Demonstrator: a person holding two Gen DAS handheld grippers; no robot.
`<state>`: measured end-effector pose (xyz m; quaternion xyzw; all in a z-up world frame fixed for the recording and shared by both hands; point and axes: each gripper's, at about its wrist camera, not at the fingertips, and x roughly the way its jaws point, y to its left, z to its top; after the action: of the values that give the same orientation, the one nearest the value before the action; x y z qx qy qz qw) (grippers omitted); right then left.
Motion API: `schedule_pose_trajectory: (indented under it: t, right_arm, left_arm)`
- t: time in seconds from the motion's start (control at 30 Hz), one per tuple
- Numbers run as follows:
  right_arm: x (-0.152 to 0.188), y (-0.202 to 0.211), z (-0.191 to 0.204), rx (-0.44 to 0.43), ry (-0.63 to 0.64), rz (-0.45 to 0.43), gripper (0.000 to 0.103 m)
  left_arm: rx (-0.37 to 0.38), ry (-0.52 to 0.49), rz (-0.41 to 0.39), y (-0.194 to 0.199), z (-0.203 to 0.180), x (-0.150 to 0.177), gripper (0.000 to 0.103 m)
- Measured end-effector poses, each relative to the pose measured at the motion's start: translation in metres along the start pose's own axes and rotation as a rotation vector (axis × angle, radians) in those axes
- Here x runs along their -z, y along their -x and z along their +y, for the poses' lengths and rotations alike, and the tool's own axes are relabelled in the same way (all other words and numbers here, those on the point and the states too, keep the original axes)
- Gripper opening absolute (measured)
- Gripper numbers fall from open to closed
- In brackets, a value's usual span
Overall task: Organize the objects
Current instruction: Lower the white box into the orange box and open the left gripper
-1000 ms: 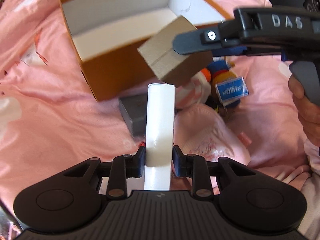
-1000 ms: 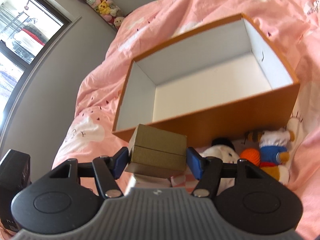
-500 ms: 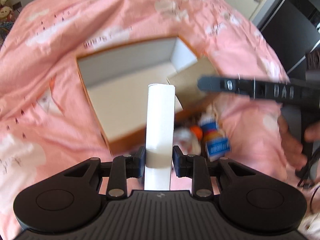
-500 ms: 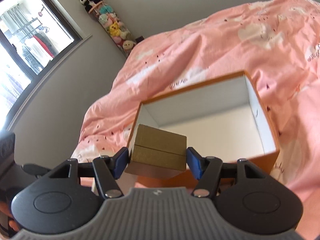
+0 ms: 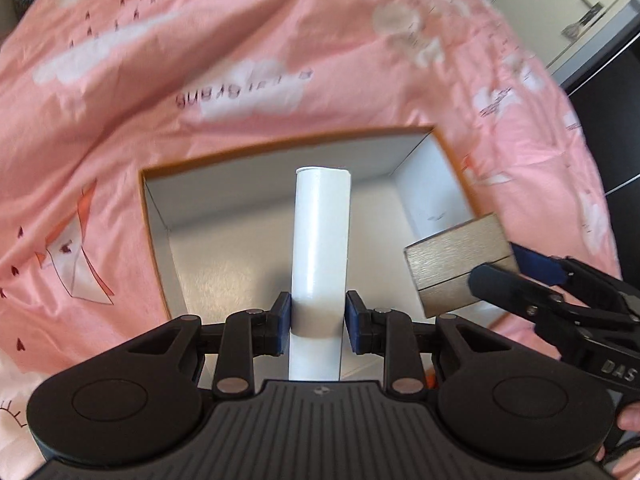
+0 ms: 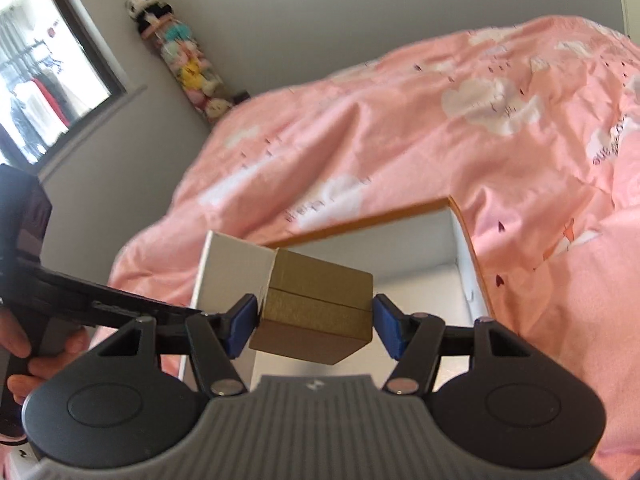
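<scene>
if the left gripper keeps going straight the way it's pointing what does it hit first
Probably the white inner floor of the open orange cardboard box. The left gripper, shut on a tall white box, points down into it, and nothing shows in between, though depth is unclear.

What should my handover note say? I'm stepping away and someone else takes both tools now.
Left tool: shut on the tall white rectangular carton, held above the open orange cardboard box with white lining.
Right tool: shut on the small gold-brown cardboard box, near the orange box's corner.
Done: both items picked up.
Left: set both inside the orange box, which looks empty where visible, on the pink quilt.
</scene>
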<state>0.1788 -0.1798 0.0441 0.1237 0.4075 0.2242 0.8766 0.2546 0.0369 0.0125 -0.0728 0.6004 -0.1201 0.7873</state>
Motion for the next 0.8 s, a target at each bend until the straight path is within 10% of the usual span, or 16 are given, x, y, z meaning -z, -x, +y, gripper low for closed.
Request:
schedule_pose_trajectory:
  t: [0.3, 0.8]
  right_arm:
    - [0.012, -0.068, -0.02, 0.03, -0.041, 0.115, 0.065]
    - [0.027, -0.104, -0.035, 0.064, -0.067, 0.198, 0.065]
  left_arm:
    - [-0.027, 0.009, 0.127, -0.068, 0.015, 0.005, 0.032]
    - [-0.041, 0.038, 0.102, -0.085, 0.025, 0.026, 0.033]
